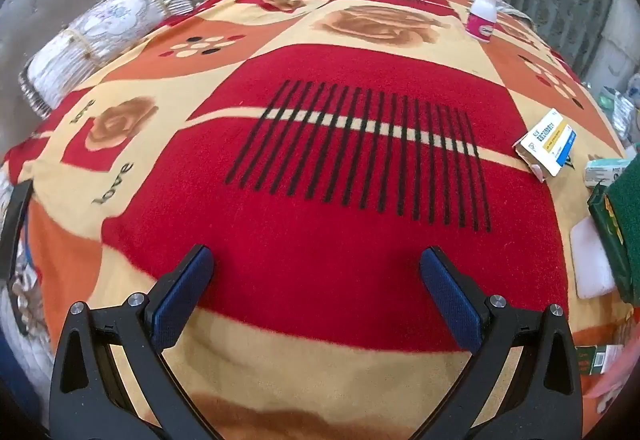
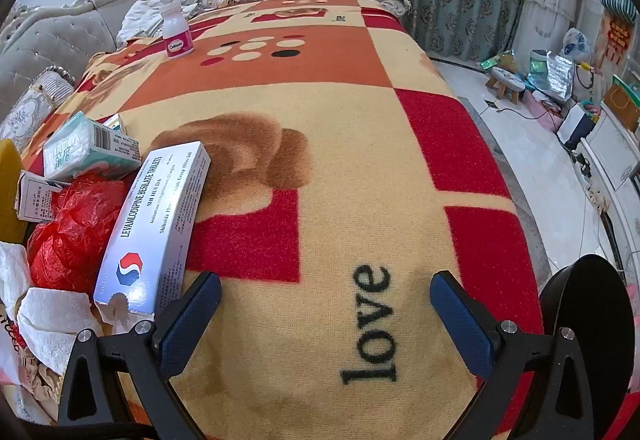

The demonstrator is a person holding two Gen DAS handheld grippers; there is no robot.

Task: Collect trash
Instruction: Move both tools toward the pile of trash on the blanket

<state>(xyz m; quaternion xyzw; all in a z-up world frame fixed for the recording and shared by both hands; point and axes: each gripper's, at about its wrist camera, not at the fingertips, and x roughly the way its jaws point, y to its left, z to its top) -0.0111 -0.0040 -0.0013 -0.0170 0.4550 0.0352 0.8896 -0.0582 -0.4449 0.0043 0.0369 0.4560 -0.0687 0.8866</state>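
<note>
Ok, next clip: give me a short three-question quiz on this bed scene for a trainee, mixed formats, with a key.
1. True or false: the right hand-held gripper is shut on the medicine box.
2. Multiple choice: the white pill bottle with the pink label is A) lying on its side, B) standing upright on the blanket, C) held in a gripper.
3. Fill in: the crumpled plastic bag beside the medicine box is coloured ____.

Key: 1 false, its jaws are open and empty, like the left hand-held gripper; 2 B; 3 red.
</note>
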